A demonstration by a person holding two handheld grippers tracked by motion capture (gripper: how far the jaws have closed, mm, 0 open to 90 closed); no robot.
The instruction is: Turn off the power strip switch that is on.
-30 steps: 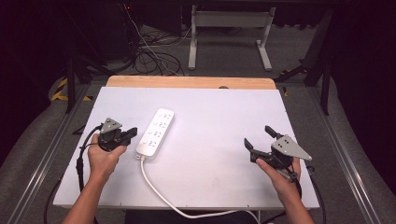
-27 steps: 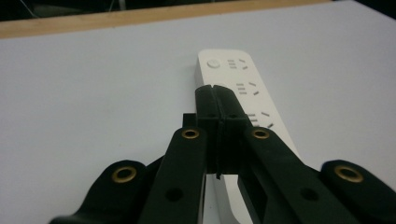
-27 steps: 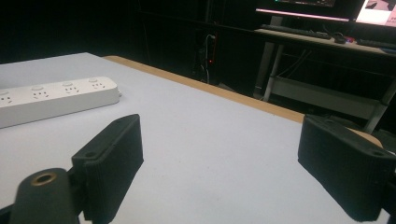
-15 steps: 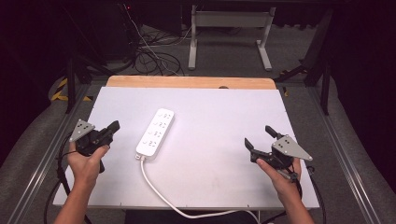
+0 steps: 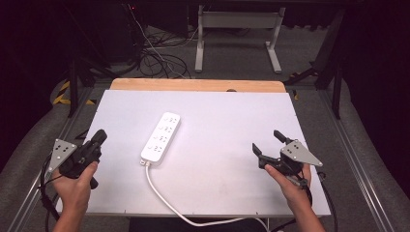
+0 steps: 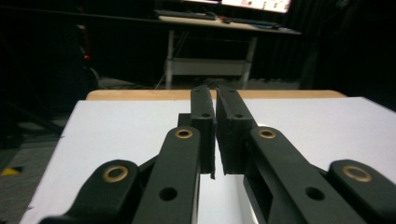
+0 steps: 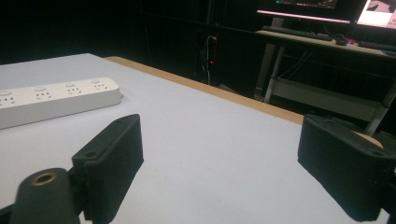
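Power strip (image 5: 161,137) on table (image 5: 232,116), between left gripper (image 5: 96,141) and right gripper (image 5: 270,146).

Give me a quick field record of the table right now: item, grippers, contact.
item: white power strip, lying flat mid-table, its cord running off the near edge
left gripper: at the table's left edge, fingers nearly together, nothing between them
right gripper: over the right side of the table, jaws wide apart, empty
contact: neither gripper touches the power strip
surface: white table top
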